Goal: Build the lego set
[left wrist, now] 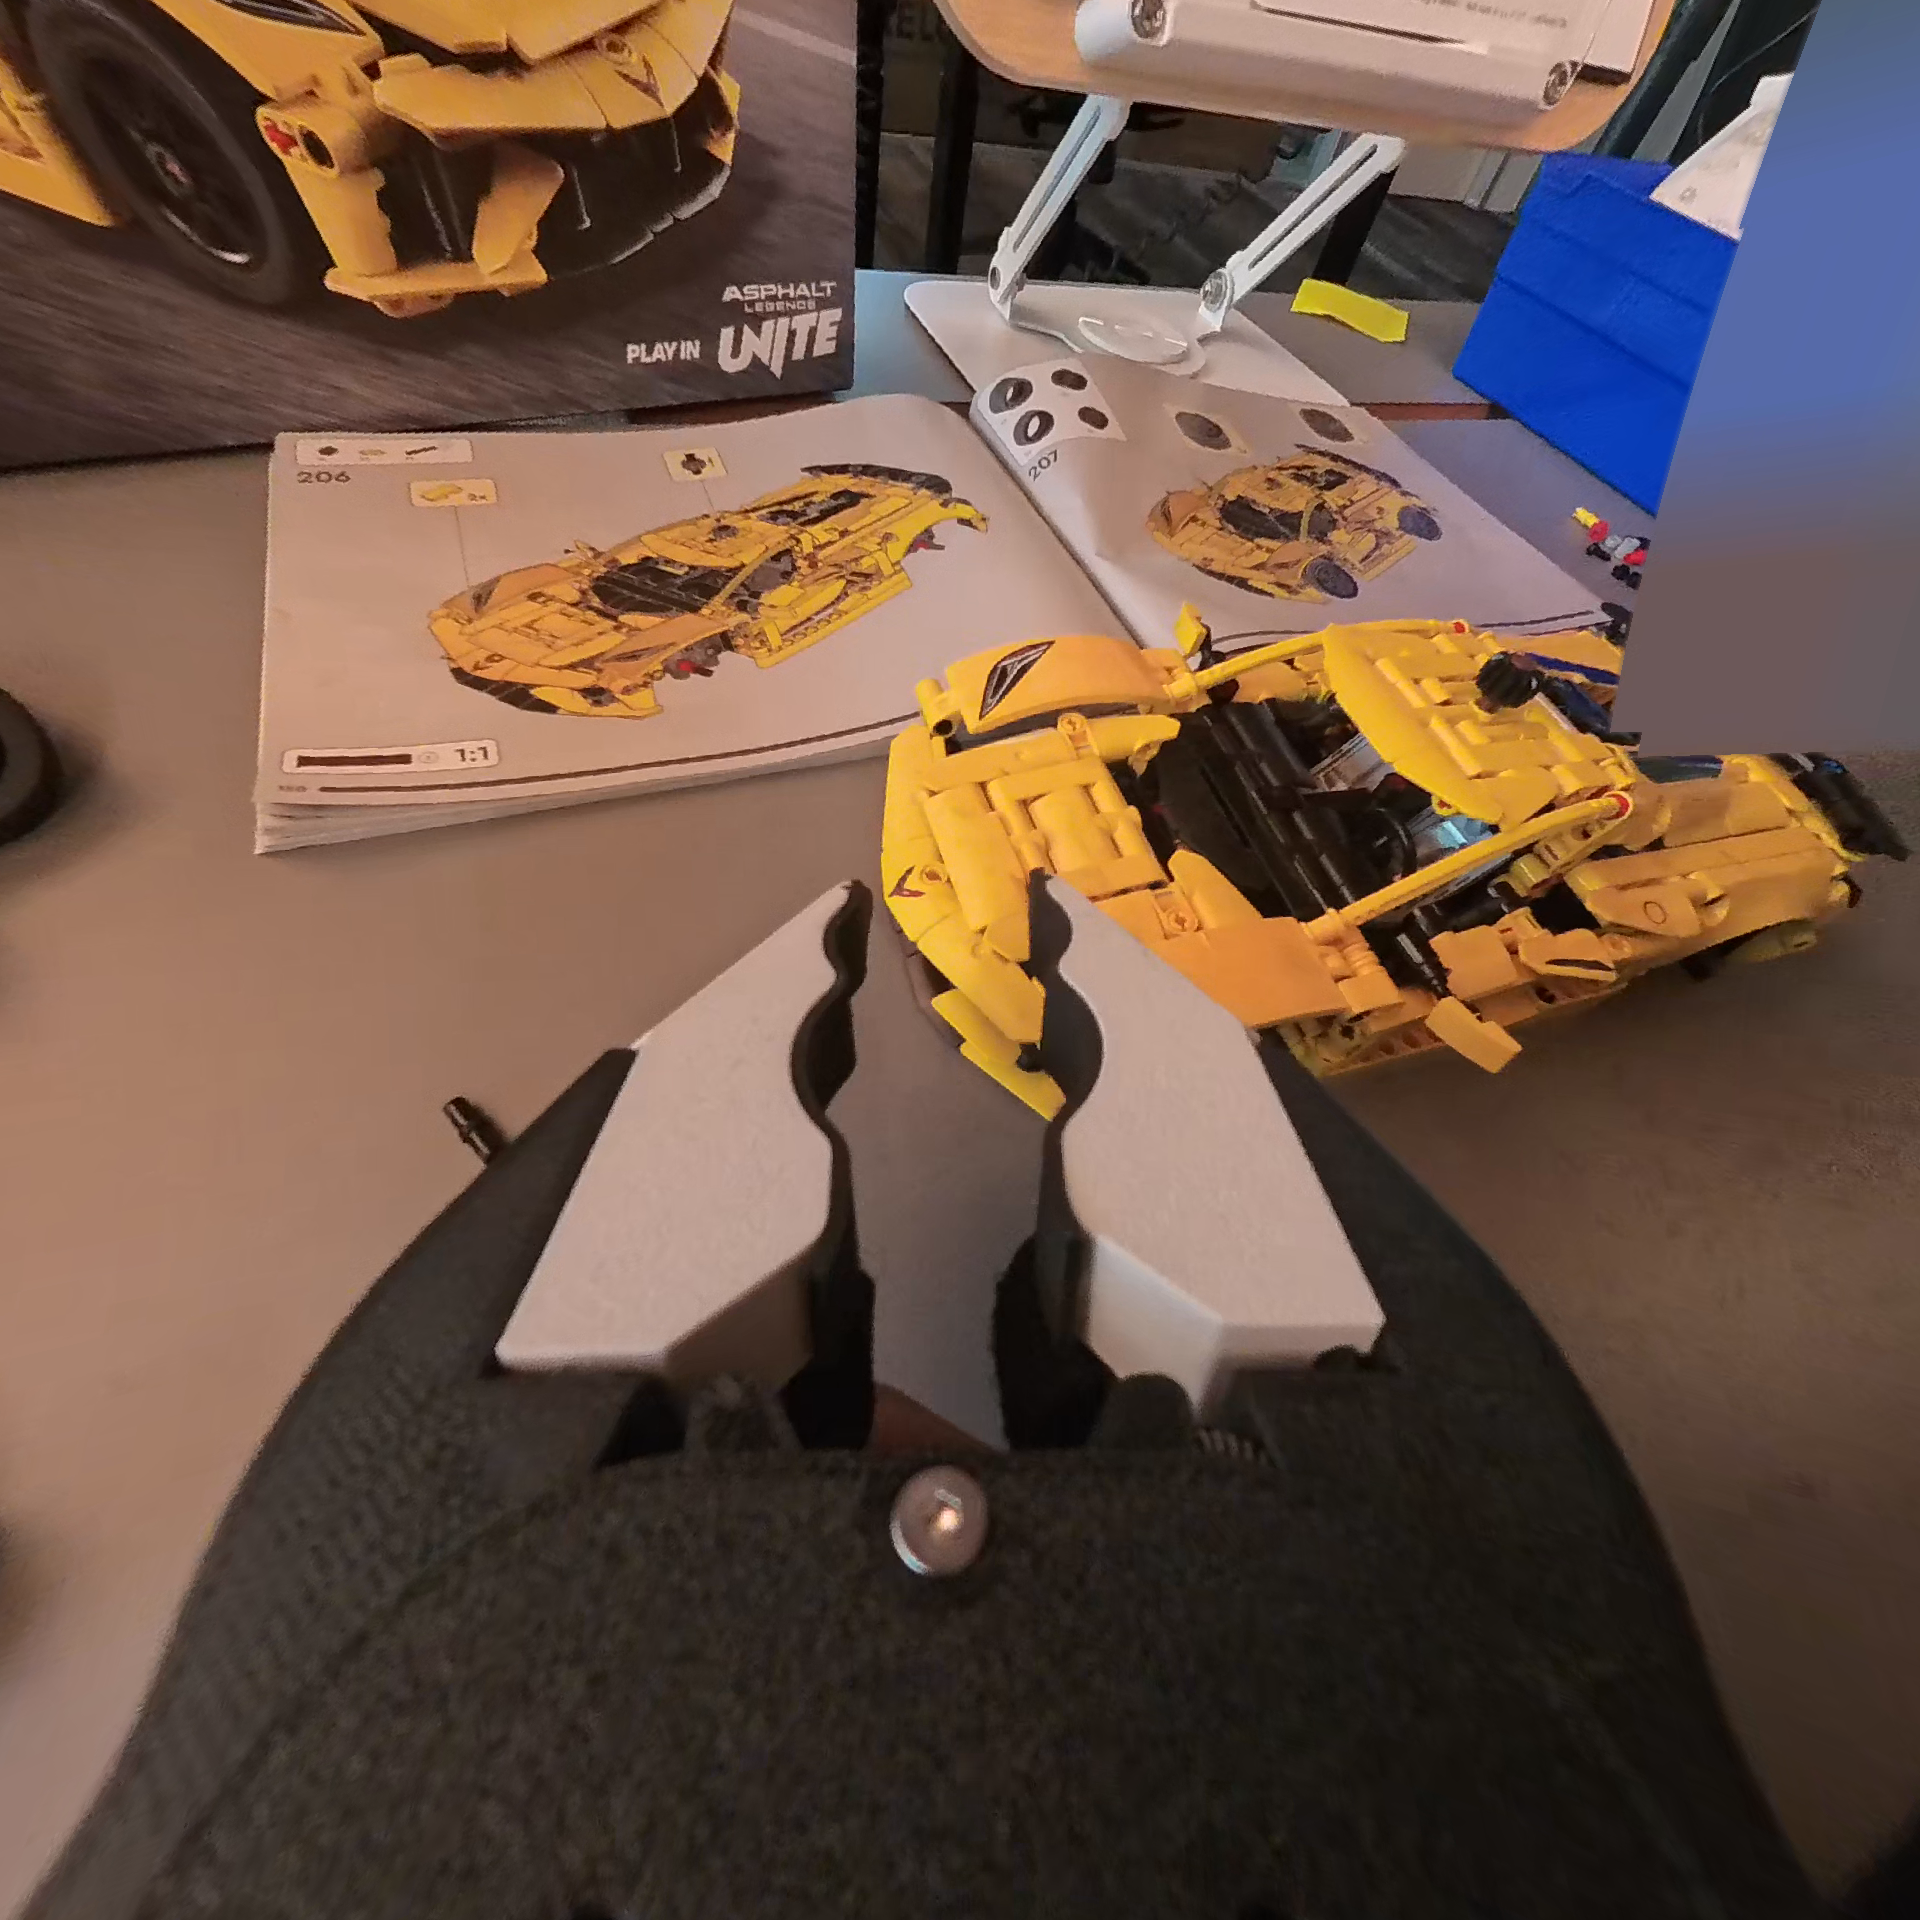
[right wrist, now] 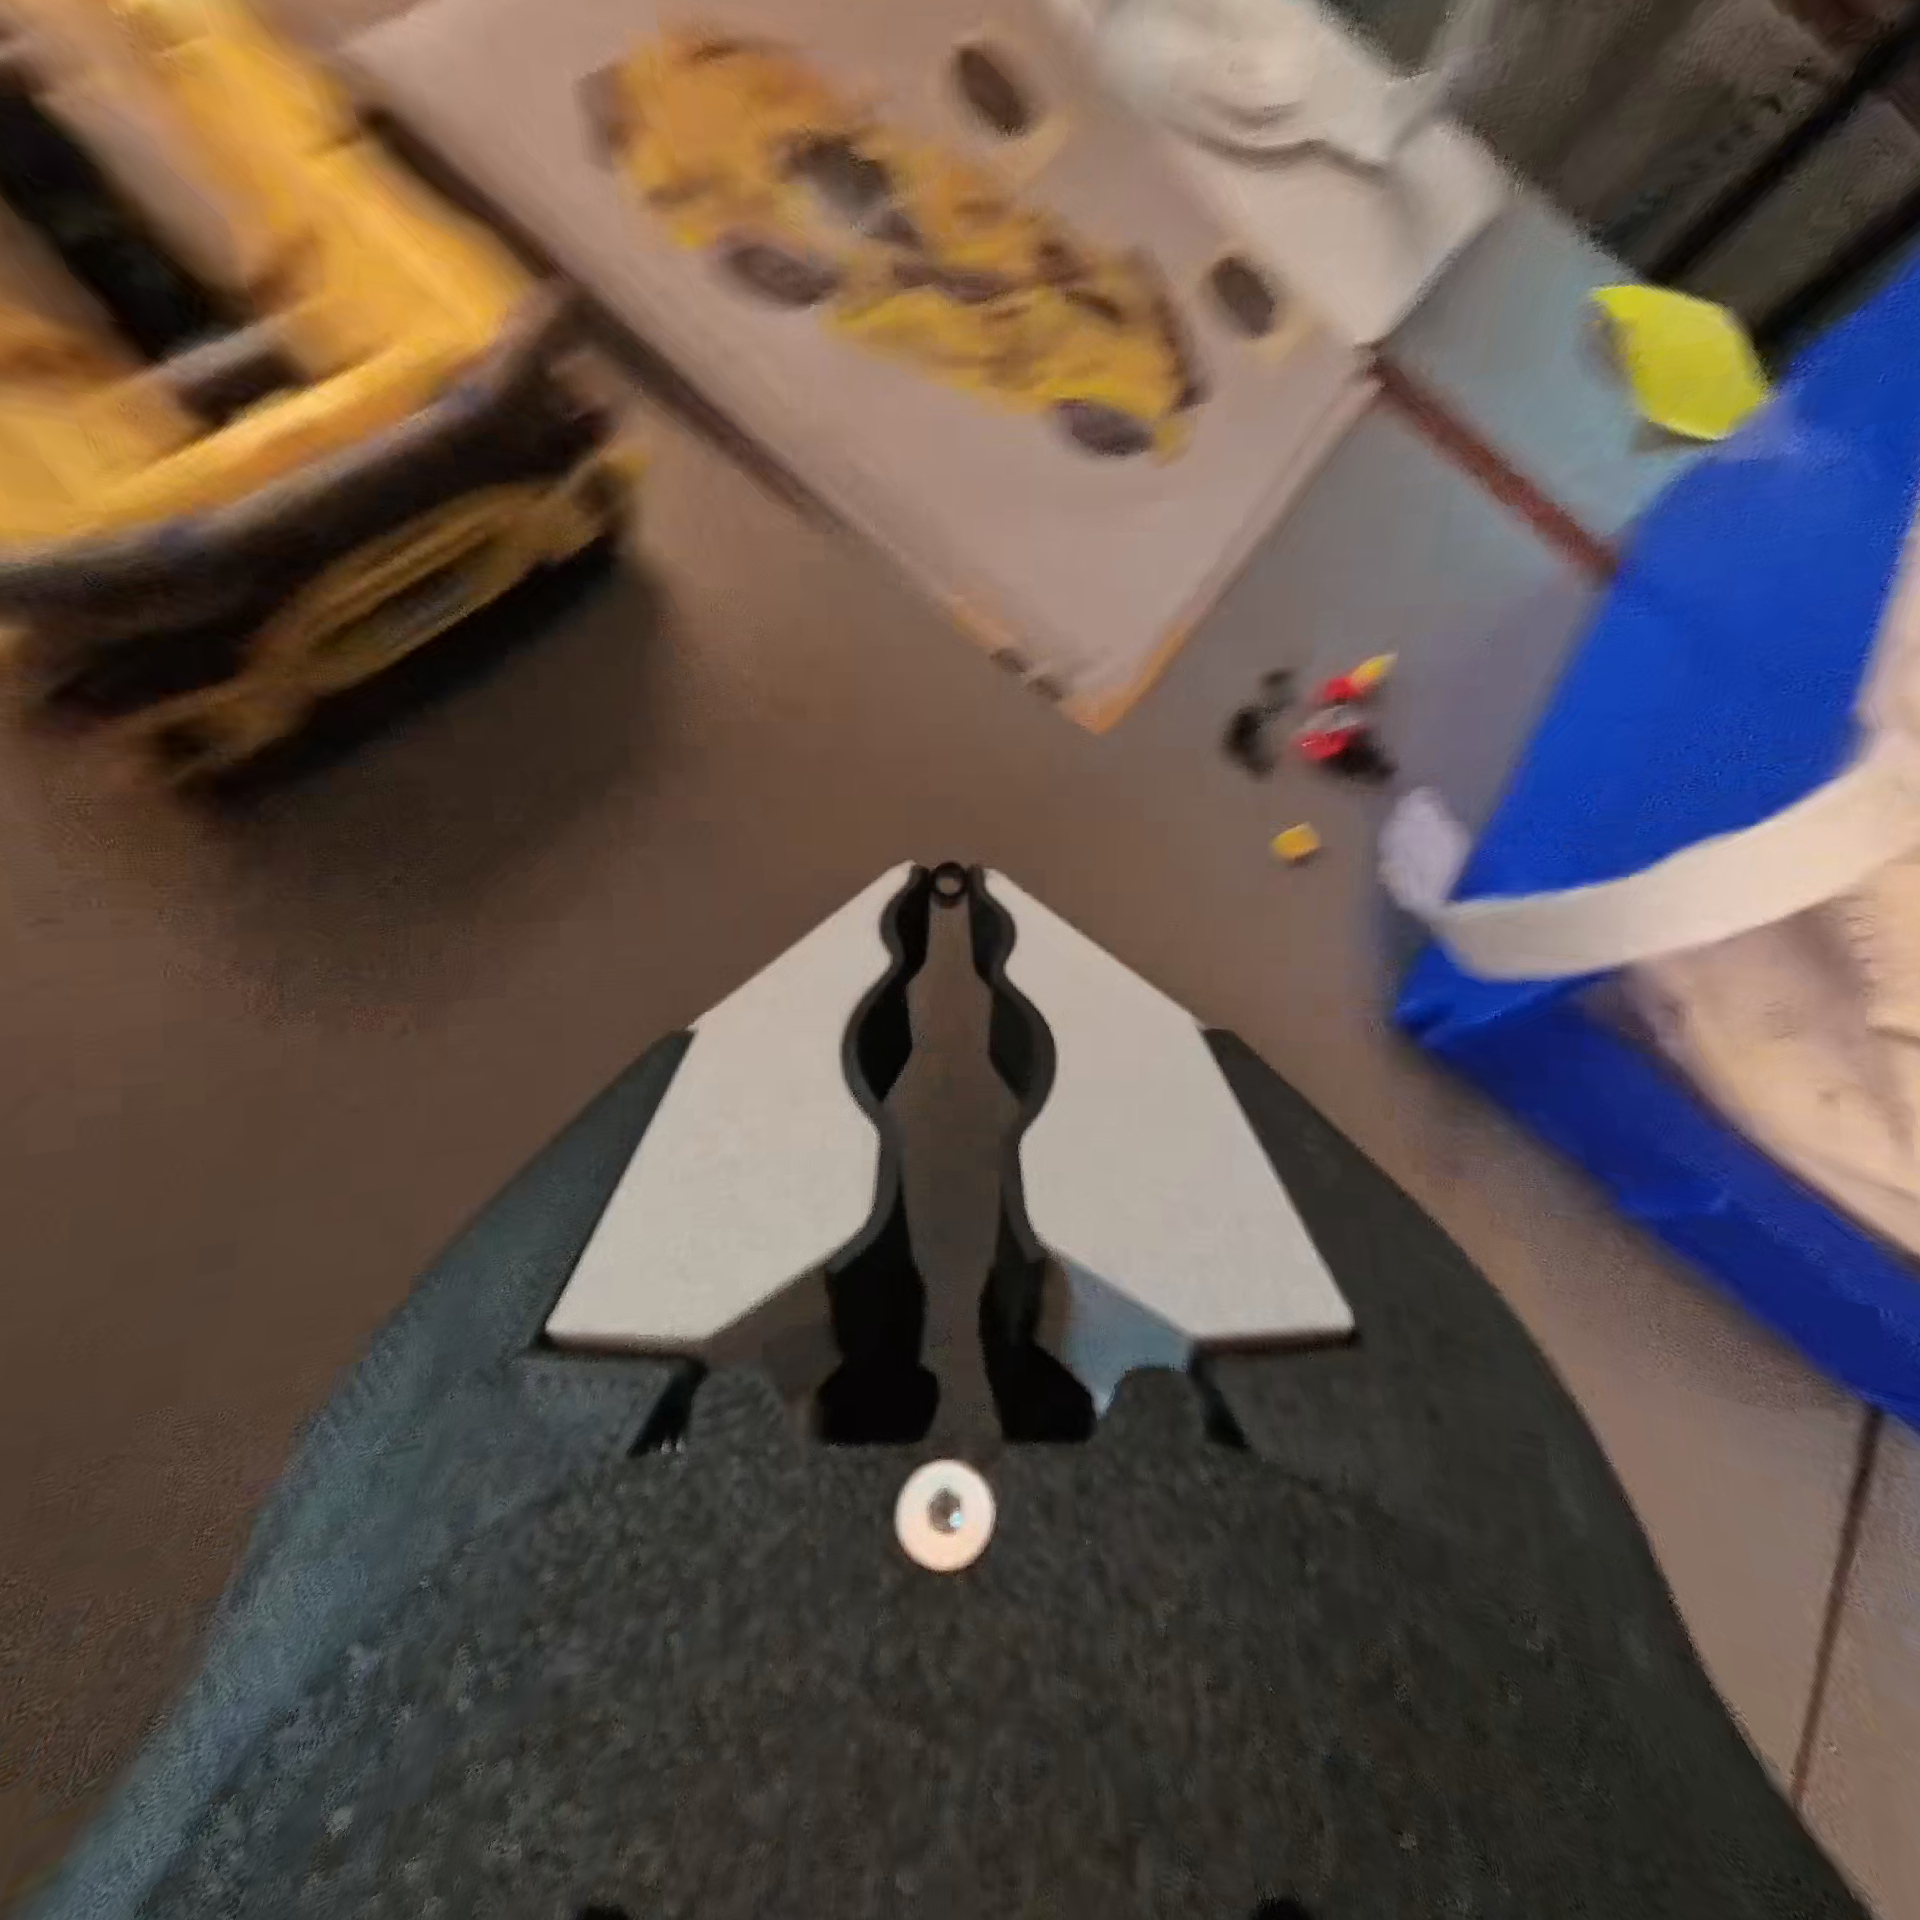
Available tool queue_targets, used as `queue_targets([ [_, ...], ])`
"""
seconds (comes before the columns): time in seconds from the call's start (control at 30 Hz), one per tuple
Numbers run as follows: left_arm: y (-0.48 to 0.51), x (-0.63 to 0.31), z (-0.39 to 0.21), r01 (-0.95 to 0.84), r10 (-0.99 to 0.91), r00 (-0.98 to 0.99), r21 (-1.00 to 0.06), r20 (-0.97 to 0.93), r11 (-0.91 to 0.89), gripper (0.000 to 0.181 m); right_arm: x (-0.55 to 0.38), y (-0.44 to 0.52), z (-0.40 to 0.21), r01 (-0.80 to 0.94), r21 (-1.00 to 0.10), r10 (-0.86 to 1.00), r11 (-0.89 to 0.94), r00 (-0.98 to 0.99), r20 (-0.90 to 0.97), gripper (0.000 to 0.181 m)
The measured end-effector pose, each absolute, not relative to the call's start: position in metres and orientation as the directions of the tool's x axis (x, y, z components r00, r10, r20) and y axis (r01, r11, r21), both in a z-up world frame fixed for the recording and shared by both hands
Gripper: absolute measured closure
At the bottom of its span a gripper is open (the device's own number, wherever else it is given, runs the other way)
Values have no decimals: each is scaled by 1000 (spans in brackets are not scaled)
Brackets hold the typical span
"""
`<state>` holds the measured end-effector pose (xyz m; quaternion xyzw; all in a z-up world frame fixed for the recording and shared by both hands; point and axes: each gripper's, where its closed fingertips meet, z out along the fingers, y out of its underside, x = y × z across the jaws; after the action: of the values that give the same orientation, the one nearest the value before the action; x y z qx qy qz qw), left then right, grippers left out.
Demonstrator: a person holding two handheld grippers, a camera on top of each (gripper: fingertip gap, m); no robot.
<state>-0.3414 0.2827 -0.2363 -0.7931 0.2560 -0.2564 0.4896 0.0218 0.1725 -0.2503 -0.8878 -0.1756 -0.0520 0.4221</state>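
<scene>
The right gripper (right wrist: 945,883) is nearly closed, pinching a tiny black ring-shaped piece (right wrist: 947,884) at the very tips, and that hold looks like the weak point: the piece is small and round, caught only at the ends of the fingers, so a twist or a bump could probably flick it out onto the brown worktop (right wrist: 416,1039), where a dark piece would be hard to spot. The right wrist view is smeared with motion blur, which suggests quick travel and adds to that risk. The left gripper (left wrist: 951,904) is spread and empty, hovering just beside the nose of the yellow lego car (left wrist: 1299,831); a careless nudge there could knock loose the thin yellow panels at the front. The car sits on the worktop near the open instruction booklet (left wrist: 623,623), with the set's box (left wrist: 416,208) standing behind it. A few loose small pieces (right wrist: 1314,717) lie near a blue bin (right wrist: 1714,675), and a white stand (left wrist: 1122,322) rests behind the booklet.
</scene>
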Motion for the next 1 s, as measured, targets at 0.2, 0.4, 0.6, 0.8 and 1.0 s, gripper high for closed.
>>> queue_targets([
  [0.2,284,-344,-236,-134,-651,737,-905,182,-405,150,89,248,-277,159,-683,-20,-713,969,247,175],
  [0.4,283,-343,-234,-85,-650,716,-893,254,-442,150,98,248,-286,79,-692,-75,-718,979,189,167],
  [0.6,285,-346,-235,-73,-638,722,-888,267,-454,150,57,171,-249,181,-725,93,-665,983,161,154],
  [0.8,281,-342,-235,-87,-651,714,-891,256,-445,150,20,51,-267,239,-675,258,-698,963,75,158],
  [1.0,280,-342,-236,-101,-653,718,-893,240,-439,150,13,38,-290,219,-667,276,-712,961,21,155],
])
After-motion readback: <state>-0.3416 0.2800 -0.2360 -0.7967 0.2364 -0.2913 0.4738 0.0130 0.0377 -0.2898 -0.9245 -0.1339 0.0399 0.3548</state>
